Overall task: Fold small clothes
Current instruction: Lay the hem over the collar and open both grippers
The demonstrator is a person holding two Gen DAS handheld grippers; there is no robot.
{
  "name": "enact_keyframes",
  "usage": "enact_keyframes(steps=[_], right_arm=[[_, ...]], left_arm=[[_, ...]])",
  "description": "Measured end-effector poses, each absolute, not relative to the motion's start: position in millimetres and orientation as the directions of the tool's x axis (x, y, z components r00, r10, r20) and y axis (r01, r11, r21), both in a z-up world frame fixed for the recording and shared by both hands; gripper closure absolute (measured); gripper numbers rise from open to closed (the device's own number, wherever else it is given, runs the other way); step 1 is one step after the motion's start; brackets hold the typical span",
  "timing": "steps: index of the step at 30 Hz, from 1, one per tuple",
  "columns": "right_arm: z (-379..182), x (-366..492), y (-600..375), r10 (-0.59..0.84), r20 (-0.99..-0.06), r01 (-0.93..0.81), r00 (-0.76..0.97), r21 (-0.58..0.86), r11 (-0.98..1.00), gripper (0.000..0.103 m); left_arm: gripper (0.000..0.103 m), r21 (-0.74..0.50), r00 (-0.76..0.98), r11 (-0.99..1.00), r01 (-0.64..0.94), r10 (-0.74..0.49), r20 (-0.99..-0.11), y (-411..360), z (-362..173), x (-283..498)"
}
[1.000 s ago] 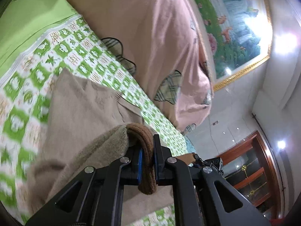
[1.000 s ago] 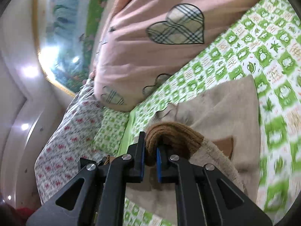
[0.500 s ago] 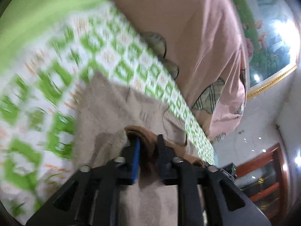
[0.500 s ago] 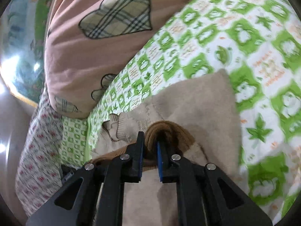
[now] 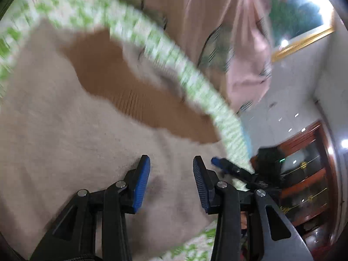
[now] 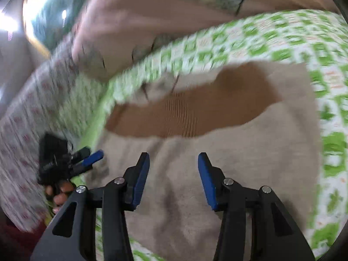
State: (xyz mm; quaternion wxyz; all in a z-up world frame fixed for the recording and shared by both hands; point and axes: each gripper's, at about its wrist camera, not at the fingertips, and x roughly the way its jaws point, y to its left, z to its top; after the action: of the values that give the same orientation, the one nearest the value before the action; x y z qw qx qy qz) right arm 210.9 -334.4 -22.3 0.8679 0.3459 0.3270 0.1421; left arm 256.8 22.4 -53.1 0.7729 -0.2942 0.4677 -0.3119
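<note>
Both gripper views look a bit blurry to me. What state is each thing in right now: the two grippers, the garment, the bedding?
Left gripper: open, holding nothing, over the sweater.
Right gripper: open, holding nothing, over the sweater.
Beige sweater: released, lying on the bed, its brown ribbed band spread flat.
Green patterned sheet: spread under the sweater.
Pink quilt: bunched up beyond the sweater.

the right gripper (image 6: 173, 178) has its blue pads (image 6: 141, 179) spread apart, nothing between them; under it lies the beige sweater (image 6: 250, 158) with brown band (image 6: 184, 115), on the green checked sheet (image 6: 271, 37); the left gripper (image 6: 87, 158) shows beside, blurred.
</note>
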Motion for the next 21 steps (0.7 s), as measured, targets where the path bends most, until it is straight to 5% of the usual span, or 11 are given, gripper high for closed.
enact_keyframes(steps=[4, 12, 17, 21], right_arm=[[-42.5, 231.8, -344.1, 0.424, -0.533, 0.044, 0.732, 0.658, 0.751, 0.057], [-59.1, 211.0, -414.7, 0.262, -0.496, 0.268, 0.828, 0.760, 0.592, 0.058], [-49.1, 166.0, -400.7, 0.271, -0.443, 0.241, 0.855, 0.801, 0.547, 0.056], [-41.2, 129.8, -365.7, 0.313, -0.407, 0.179, 0.858, 0.809, 0.560, 0.048]], left_arm=[[0.070, -0.733, 0.397, 0.655, 0.185, -0.732, -0.554, 30.4, -64.6, 282.1], [0.070, -0.708, 0.569, 0.705, 0.030, -0.595, -0.568, 116.9, -52.8, 302.5], [0.052, -0.768, 0.634, 0.640, -0.034, -0.580, -0.511, 142.3, -43.4, 245.1], [0.052, -0.781, 0.632, 0.623, -0.040, -0.590, -0.503, 124.4, -42.9, 189.3]])
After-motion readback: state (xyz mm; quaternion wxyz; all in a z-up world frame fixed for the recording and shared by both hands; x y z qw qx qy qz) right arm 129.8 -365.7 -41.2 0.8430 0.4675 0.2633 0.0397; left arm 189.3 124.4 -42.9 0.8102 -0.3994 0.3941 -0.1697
